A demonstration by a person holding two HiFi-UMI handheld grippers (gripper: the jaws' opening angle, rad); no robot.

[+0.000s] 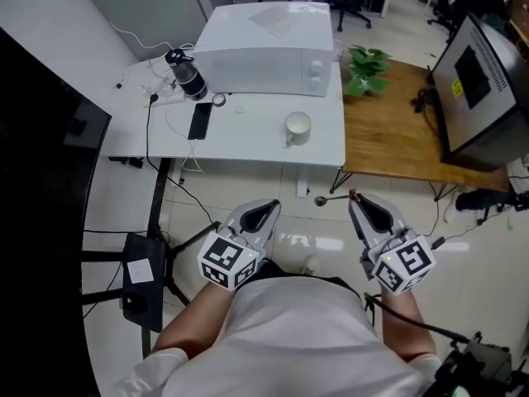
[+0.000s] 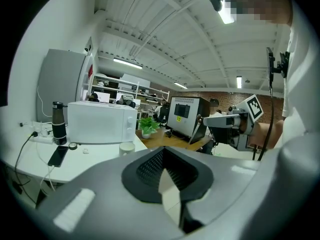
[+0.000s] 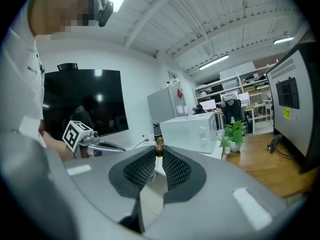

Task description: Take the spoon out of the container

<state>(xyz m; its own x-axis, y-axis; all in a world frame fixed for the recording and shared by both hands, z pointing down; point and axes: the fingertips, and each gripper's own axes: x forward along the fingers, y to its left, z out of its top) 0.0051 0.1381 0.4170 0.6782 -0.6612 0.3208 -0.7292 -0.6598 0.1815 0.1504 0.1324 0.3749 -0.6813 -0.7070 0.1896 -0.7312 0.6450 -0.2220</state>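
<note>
The right tool (image 1: 357, 198) is pressed together on the spoon (image 1: 331, 198). In the right gripper view the brown knob at the end of the spoon's handle (image 3: 159, 145) sticks up from between the tips of the right tool (image 3: 159, 153). In the head view the thin handle runs left from those tips, roughly level, and ends in the small bowl. The spoon is clear of the mug (image 1: 297, 127) and hangs over the floor (image 1: 314, 238), in front of the near edge of the white tabletop (image 1: 248, 135) and apart from it.

The left tool (image 1: 266, 208) is held beside the right one, also low over the floor. In the left gripper view its black ribbed pads meet at their tips with nothing between them (image 2: 163, 150). That view also shows the right tool off to the right, with the spoon (image 2: 196, 130) slanting down from it.

The mug stands upright on the white tabletop, near its right front corner, with its handle toward the near edge. It also shows in the left gripper view (image 2: 126, 148). Behind the mug sits a white microwave (image 1: 264, 52). To the microwave's left stands a dark bottle (image 1: 186, 74), and a black phone (image 1: 199, 121) lies flat in front of the bottle. A wooden tabletop (image 1: 388, 139) adjoins the white one on the right. A small green plant (image 1: 366, 64) stands at its far left corner, just beside the microwave.
</note>
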